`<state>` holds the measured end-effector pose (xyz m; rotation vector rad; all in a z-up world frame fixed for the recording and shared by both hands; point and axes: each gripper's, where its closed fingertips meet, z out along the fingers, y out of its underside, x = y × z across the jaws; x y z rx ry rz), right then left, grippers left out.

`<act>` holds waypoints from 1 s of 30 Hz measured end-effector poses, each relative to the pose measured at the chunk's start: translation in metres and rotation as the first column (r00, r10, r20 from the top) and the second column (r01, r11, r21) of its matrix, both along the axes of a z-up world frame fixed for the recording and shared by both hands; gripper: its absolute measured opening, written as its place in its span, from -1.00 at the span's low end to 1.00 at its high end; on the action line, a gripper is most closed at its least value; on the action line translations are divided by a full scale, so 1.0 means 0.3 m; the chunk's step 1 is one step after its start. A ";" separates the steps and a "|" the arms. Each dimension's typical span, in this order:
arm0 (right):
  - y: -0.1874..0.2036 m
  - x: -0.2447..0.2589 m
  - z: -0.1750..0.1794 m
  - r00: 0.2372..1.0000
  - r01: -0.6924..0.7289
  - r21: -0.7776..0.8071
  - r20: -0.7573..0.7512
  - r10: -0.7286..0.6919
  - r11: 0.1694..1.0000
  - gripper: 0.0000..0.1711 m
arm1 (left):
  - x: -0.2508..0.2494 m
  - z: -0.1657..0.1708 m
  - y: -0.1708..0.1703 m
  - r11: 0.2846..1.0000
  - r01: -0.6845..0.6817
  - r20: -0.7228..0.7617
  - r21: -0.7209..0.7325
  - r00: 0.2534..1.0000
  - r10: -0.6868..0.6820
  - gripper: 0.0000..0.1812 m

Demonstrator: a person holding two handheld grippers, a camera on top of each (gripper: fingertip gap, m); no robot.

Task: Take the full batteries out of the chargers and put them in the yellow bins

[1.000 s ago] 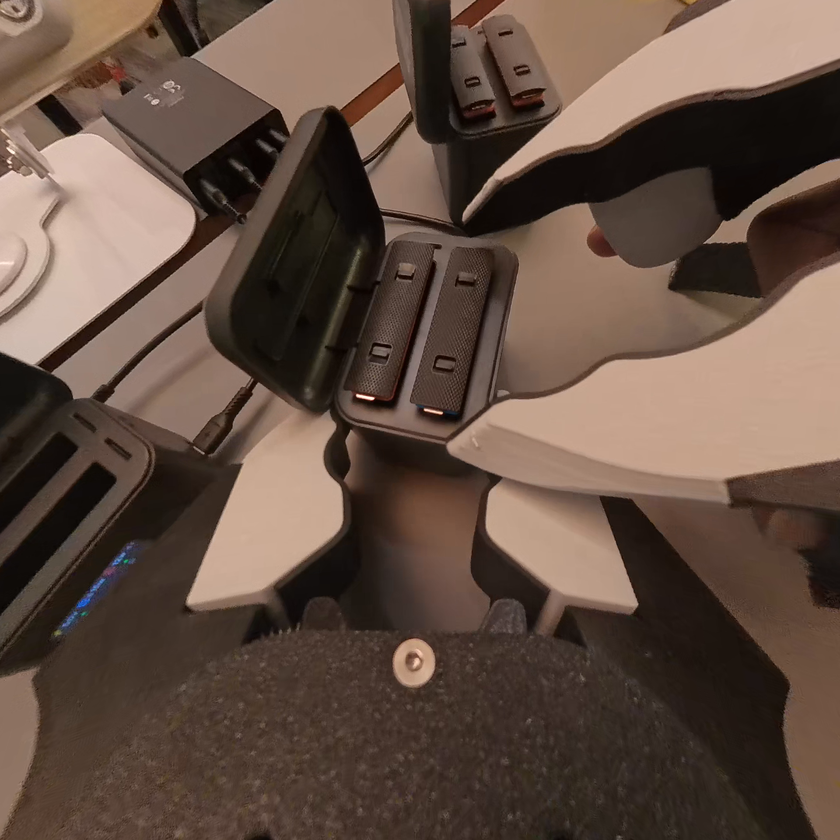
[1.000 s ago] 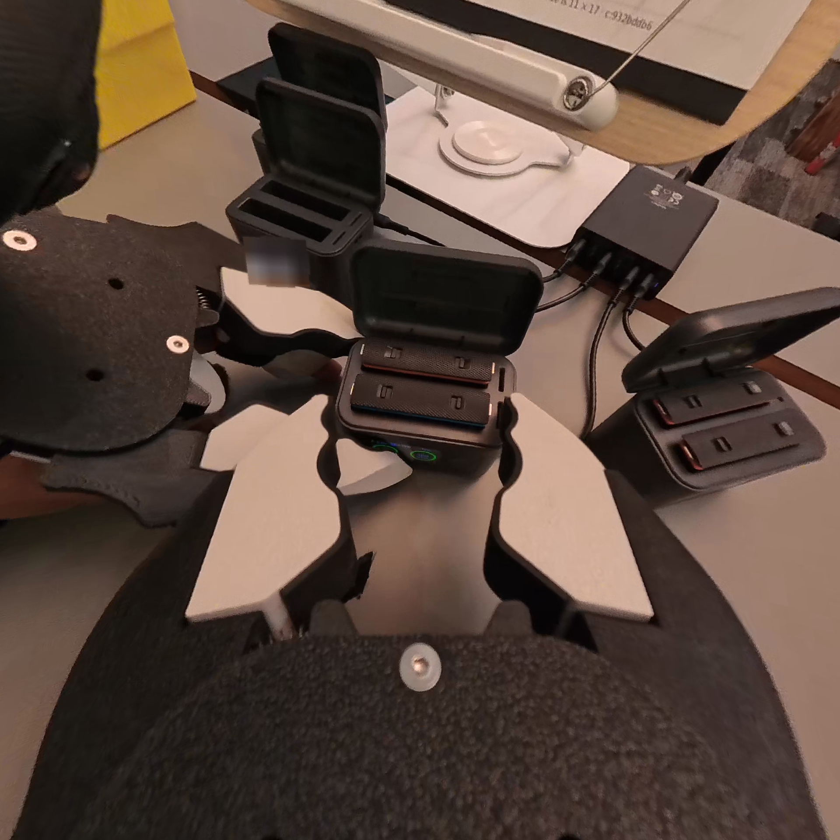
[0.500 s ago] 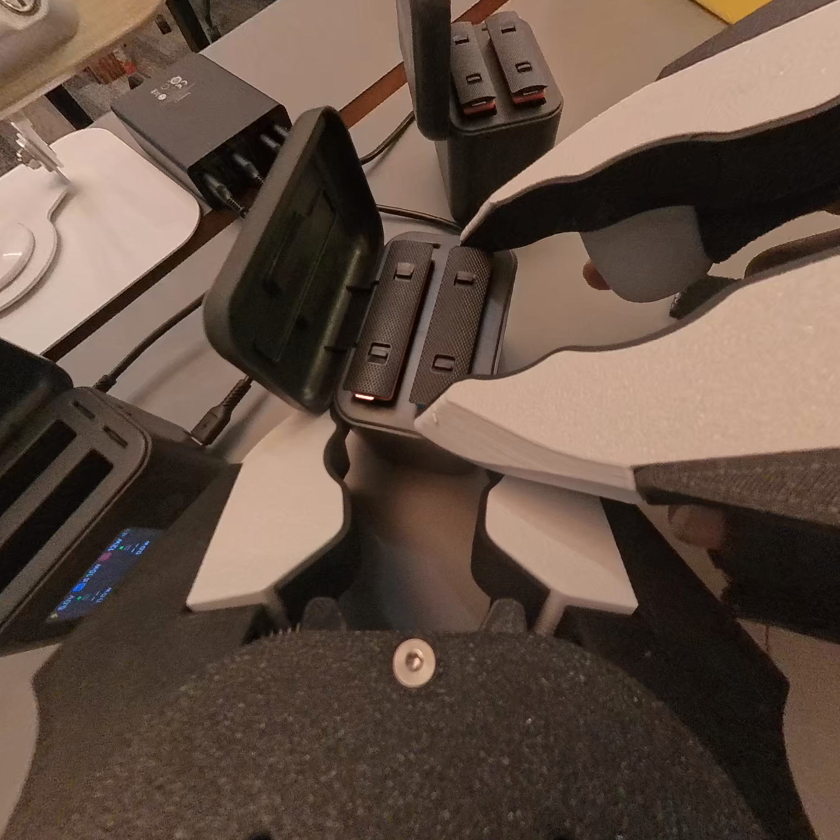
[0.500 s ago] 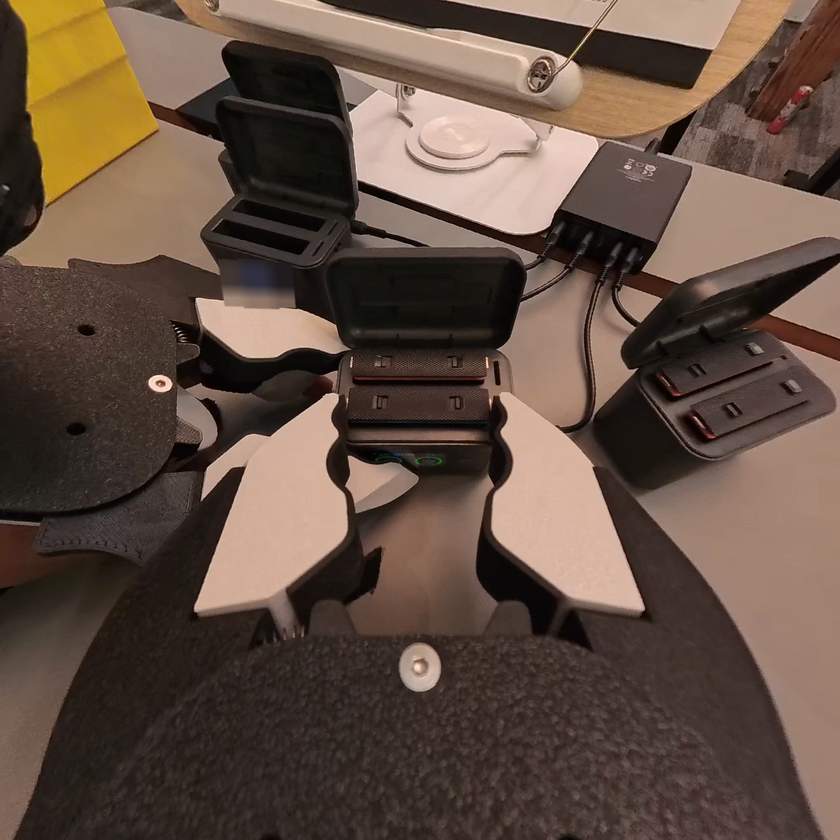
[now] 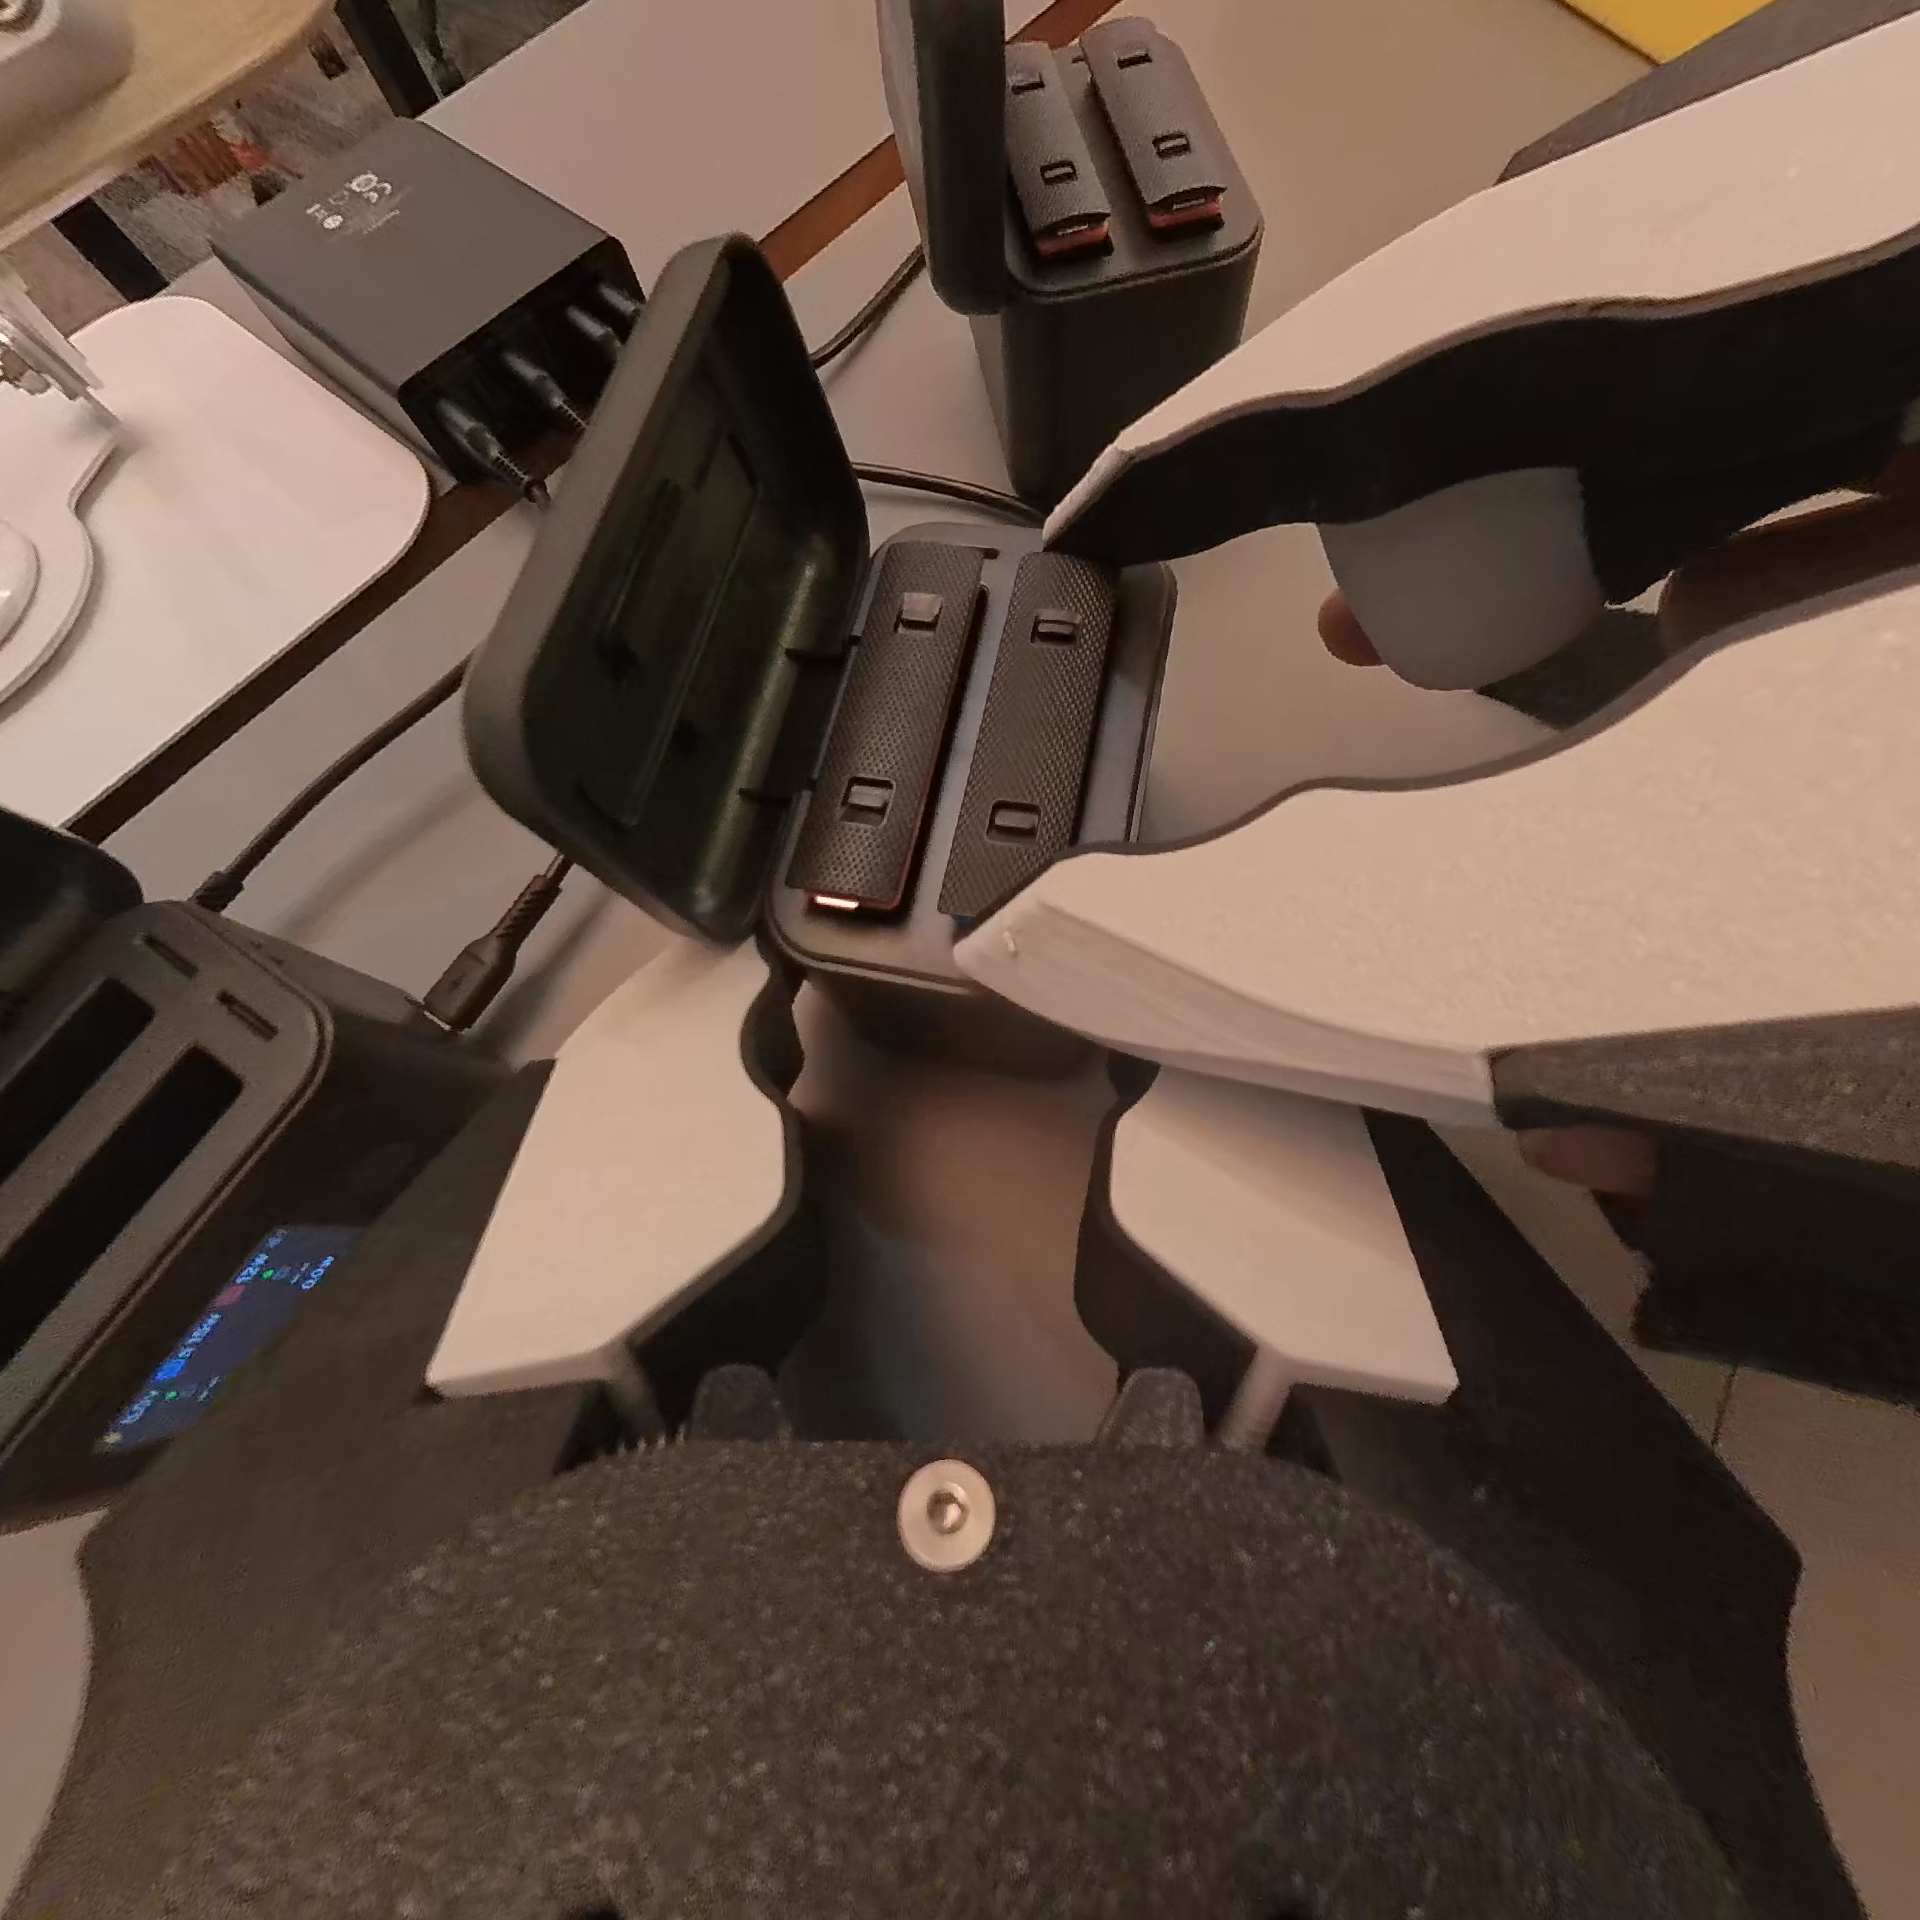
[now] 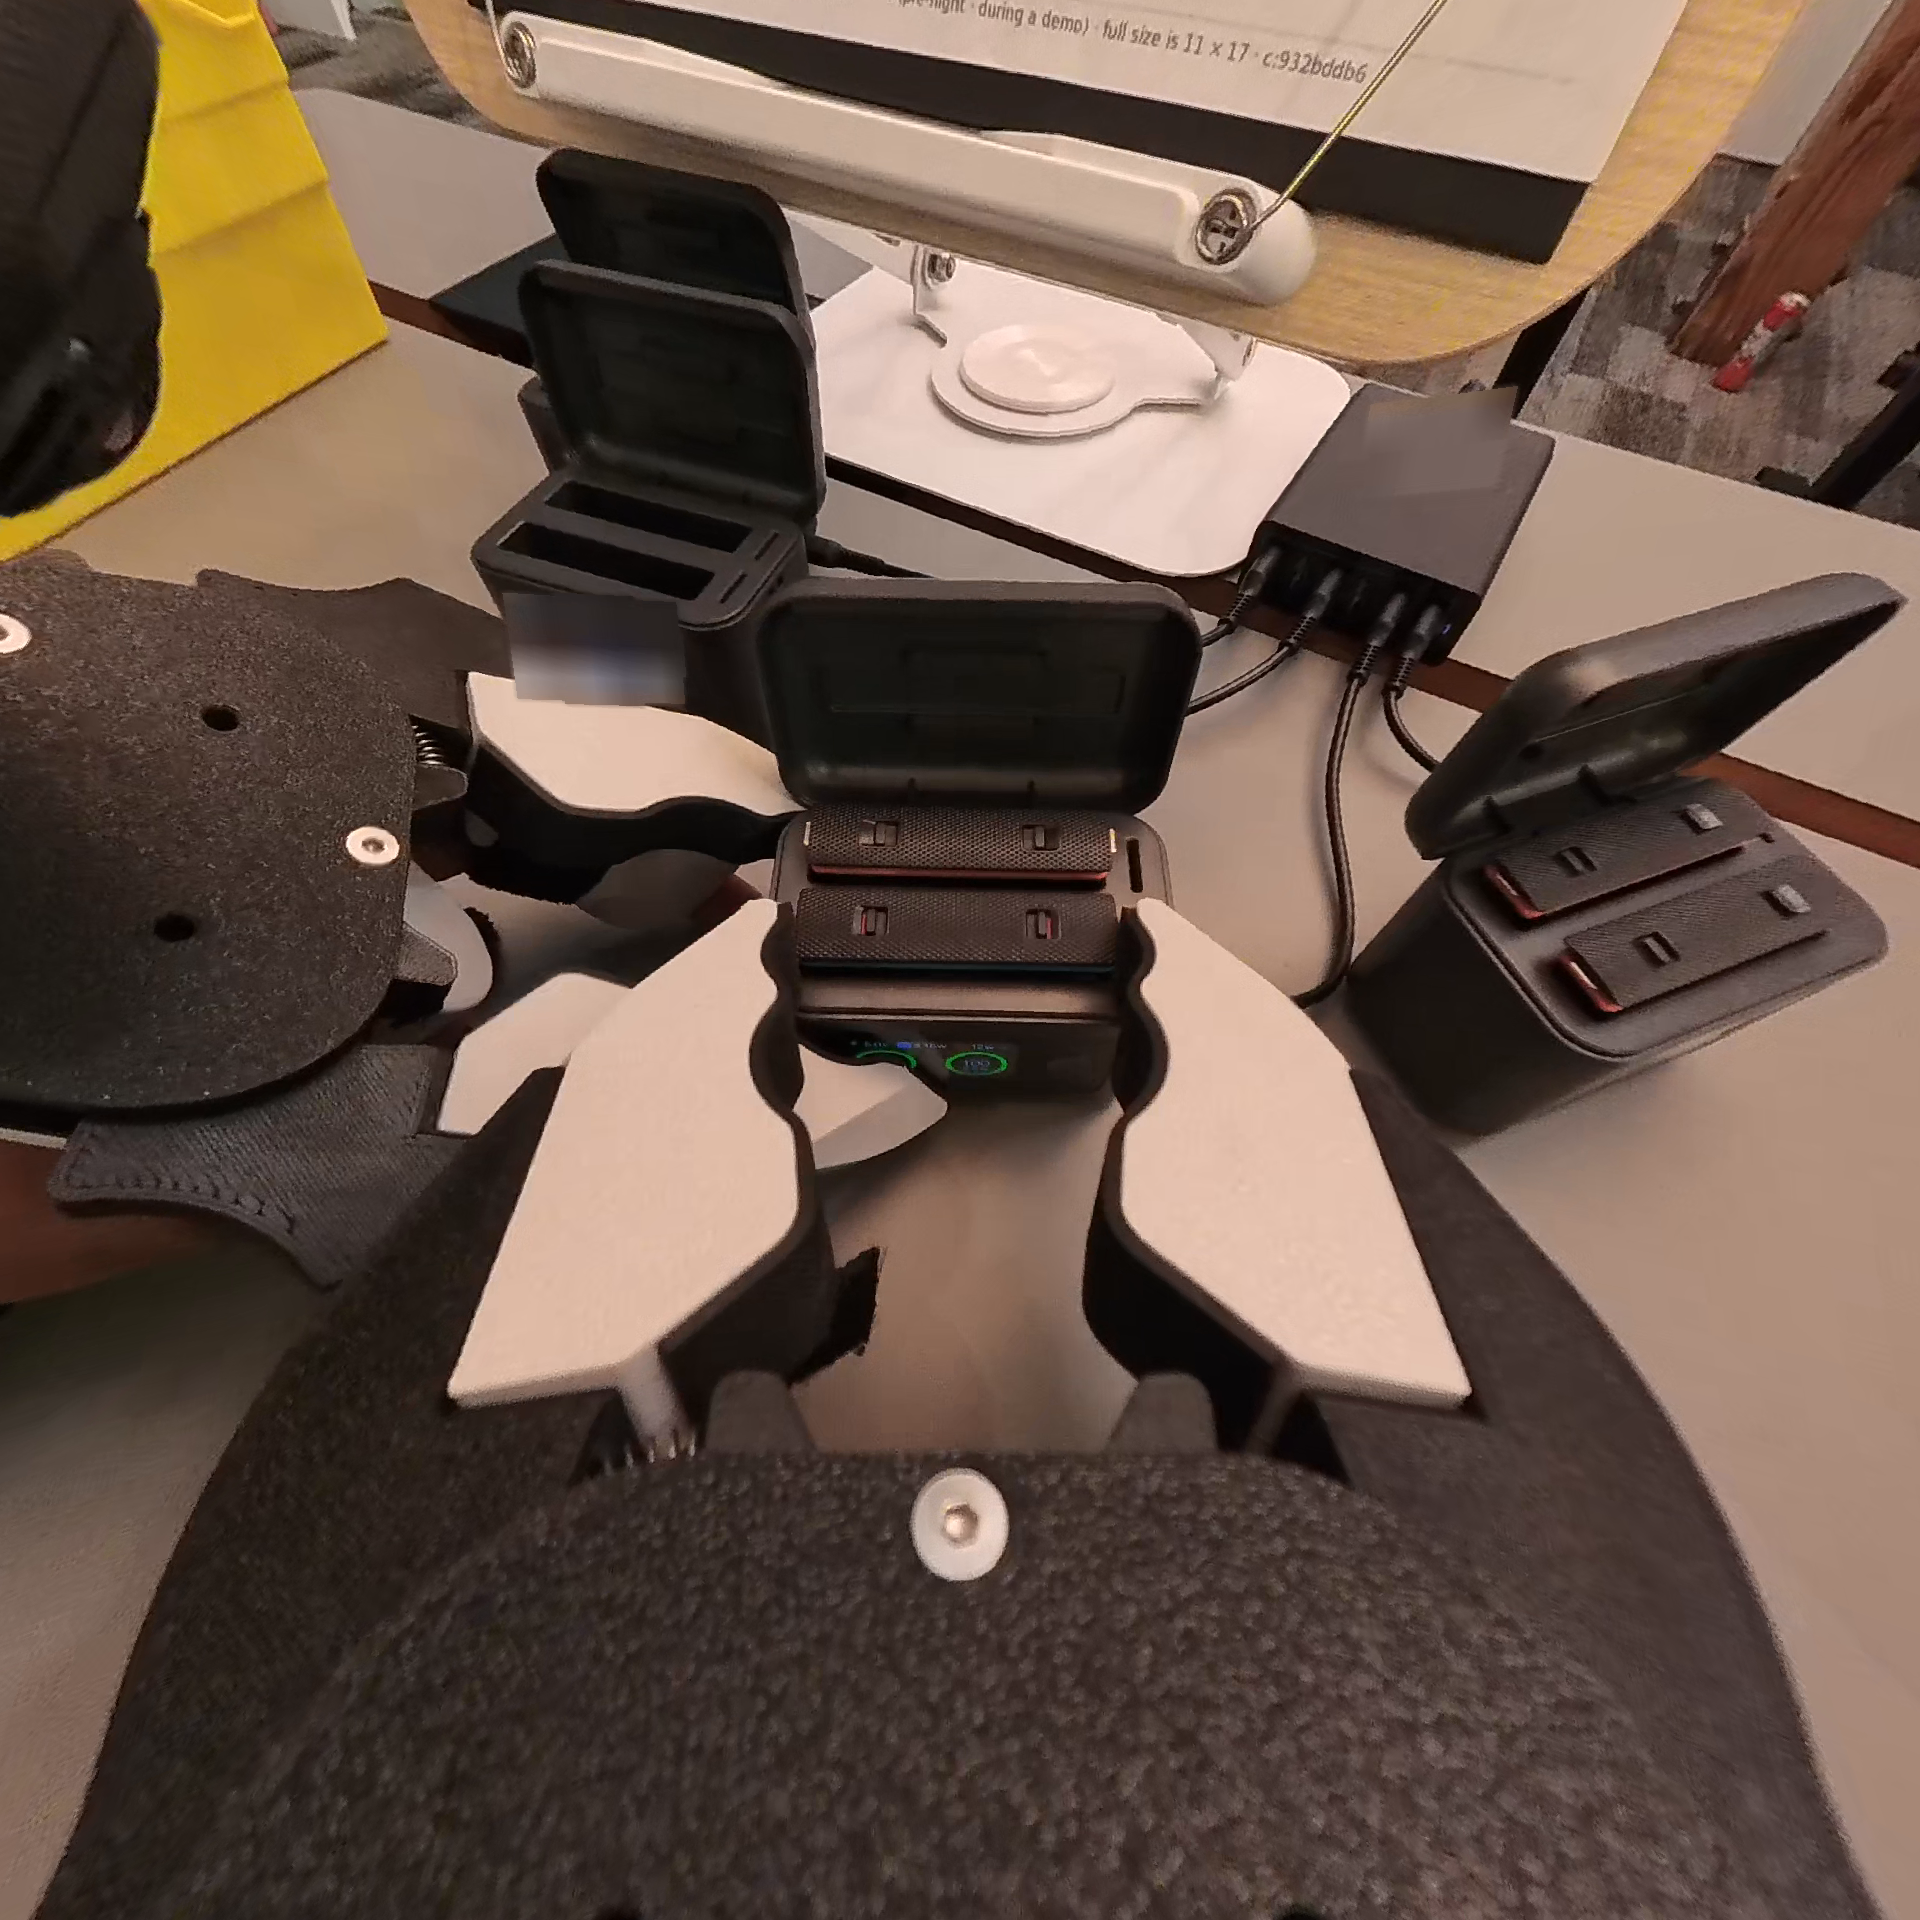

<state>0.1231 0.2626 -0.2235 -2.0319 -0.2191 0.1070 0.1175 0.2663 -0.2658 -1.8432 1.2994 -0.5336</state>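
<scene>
An open black charger point(image 6: 1049, 1023) holds two black batteries. My right gripper point(image 6: 956, 920) is shut on the near battery point(image 6: 956, 935), one fingertip at each end, with the battery still seated. In the left wrist view it point(image 5: 1008, 732) clamps the right-hand battery point(image 5: 1029, 717). The far battery point(image 6: 956, 844) sits beside the lid point(image 5: 665, 582). My left gripper point(image 5: 935, 997) is shut on the charger's body from the side, and its fingers point(image 6: 623, 758) show left of the charger. A yellow bin point(image 6: 260, 239) stands at the far left.
A second charger point(image 6: 1621, 935) with two batteries stands to the right. An empty open charger point(image 6: 634, 561) stands behind left. A black power hub point(image 6: 1403, 499) with cables lies behind, next to a white stand base point(image 6: 1039, 384) under a wooden board. Across from one pair of fingers to the other is roughly 4 cm.
My right gripper moved in over the charger and closed its fingers onto the ends of the near battery. The left gripper stayed on the charger.
</scene>
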 end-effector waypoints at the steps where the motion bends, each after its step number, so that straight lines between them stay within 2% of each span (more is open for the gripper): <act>1: 0.001 0.000 0.001 1.000 0.000 0.005 0.000 0.000 1.000 -0.32 | 0.000 0.000 0.001 1.000 0.002 0.000 -0.002 1.000 -0.002 -0.36; 9: 0.003 0.002 0.010 1.000 -0.001 0.027 -0.007 0.001 1.000 -0.32 | 0.002 0.000 0.001 1.000 0.015 0.003 -0.005 1.000 -0.015 -0.36; 12: 0.003 0.008 0.117 0.999 0.003 0.126 -0.047 0.003 0.992 -0.32 | 0.001 -0.003 0.003 1.000 0.017 0.002 -0.013 1.000 -0.017 -0.36; 14: -0.002 0.006 0.145 1.000 -0.010 0.157 -0.022 0.014 0.988 -0.32 | 0.001 -0.002 0.002 1.000 0.018 0.003 -0.012 1.000 -0.018 -0.36; 21: -0.030 0.063 0.288 0.994 0.019 0.245 -0.112 0.009 0.969 -0.32 | 0.001 -0.001 0.004 0.998 0.059 0.007 -0.017 0.998 -0.059 -0.36; 25: -0.064 0.201 0.409 0.990 0.099 0.300 -0.125 -0.064 0.949 -0.31 | -0.005 0.000 0.015 0.995 0.103 0.004 -0.012 0.995 -0.103 -0.36; 30: -0.141 0.543 0.540 0.953 0.303 0.331 -0.122 -0.278 0.894 -0.31 | -0.015 -0.001 0.026 0.990 0.143 -0.008 0.002 0.990 -0.143 -0.36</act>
